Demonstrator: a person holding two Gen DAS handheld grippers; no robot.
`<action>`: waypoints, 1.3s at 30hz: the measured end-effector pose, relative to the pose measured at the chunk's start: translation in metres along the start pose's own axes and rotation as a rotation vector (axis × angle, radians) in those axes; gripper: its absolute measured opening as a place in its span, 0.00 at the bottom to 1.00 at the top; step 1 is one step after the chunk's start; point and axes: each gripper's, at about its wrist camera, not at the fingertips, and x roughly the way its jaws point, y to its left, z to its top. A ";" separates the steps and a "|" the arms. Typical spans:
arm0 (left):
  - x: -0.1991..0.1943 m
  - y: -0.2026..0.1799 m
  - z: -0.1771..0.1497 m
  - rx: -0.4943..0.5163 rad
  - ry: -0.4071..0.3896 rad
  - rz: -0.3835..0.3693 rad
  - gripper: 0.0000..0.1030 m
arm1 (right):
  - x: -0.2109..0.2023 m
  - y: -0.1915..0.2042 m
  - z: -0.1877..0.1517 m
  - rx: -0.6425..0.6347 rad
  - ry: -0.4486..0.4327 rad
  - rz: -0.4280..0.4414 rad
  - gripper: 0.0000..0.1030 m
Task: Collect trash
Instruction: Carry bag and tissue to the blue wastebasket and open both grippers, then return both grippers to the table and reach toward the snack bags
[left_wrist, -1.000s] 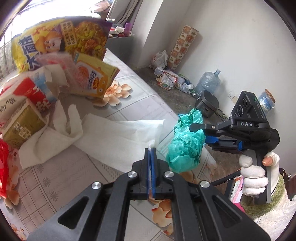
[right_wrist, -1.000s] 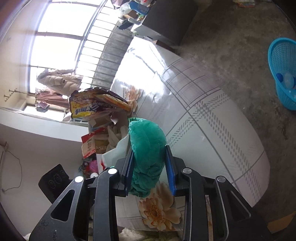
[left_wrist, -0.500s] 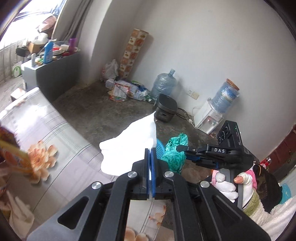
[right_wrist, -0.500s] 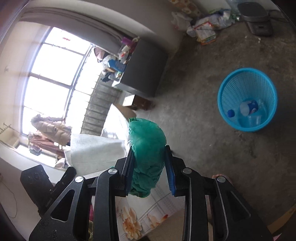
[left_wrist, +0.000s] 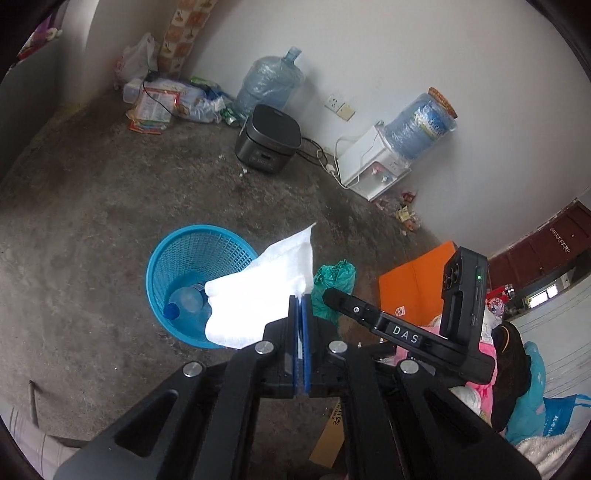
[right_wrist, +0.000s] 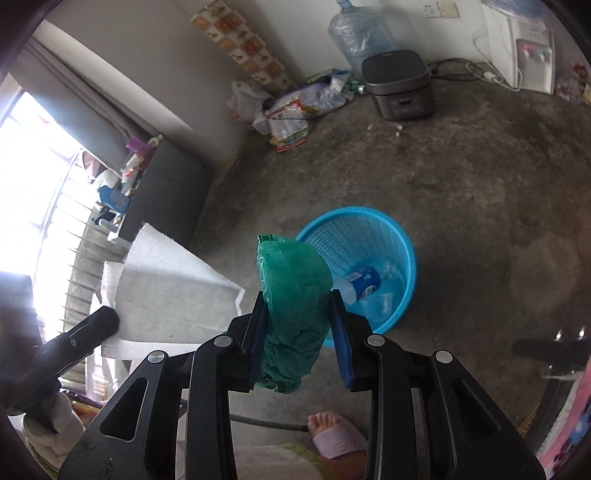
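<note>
1. The white paper towel (left_wrist: 258, 291) is pinched tight in the left gripper (left_wrist: 300, 306). It hangs in the air over the blue basket (left_wrist: 162, 258), which sits at 9 o'clock from the tongs.
2. The green plastic bag (right_wrist: 295, 295) is squeezed in the right gripper (right_wrist: 299, 306), with the basket at 2 o'clock.
3. A plastic bottle (right_wrist: 360, 282) lies inside the basket.
4. A black cooker (left_wrist: 267, 138) and a big water jug (left_wrist: 269, 83) sit far off at 12 o'clock.

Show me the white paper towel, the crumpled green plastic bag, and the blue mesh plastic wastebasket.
white paper towel (left_wrist: 258, 295), left wrist view, sheet's middle.
crumpled green plastic bag (right_wrist: 295, 291), right wrist view, bulging centre.
blue mesh plastic wastebasket (right_wrist: 402, 258), right wrist view, right rim.
</note>
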 end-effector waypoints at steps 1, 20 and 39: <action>0.013 0.004 0.005 -0.003 0.017 0.002 0.01 | 0.009 -0.002 0.004 0.002 -0.004 -0.017 0.30; 0.057 0.021 0.023 -0.016 0.032 0.114 0.53 | 0.067 -0.052 0.009 0.107 0.016 -0.138 0.56; -0.238 0.006 -0.199 -0.126 -0.464 0.641 0.58 | -0.012 0.099 -0.047 -0.221 0.177 0.280 0.56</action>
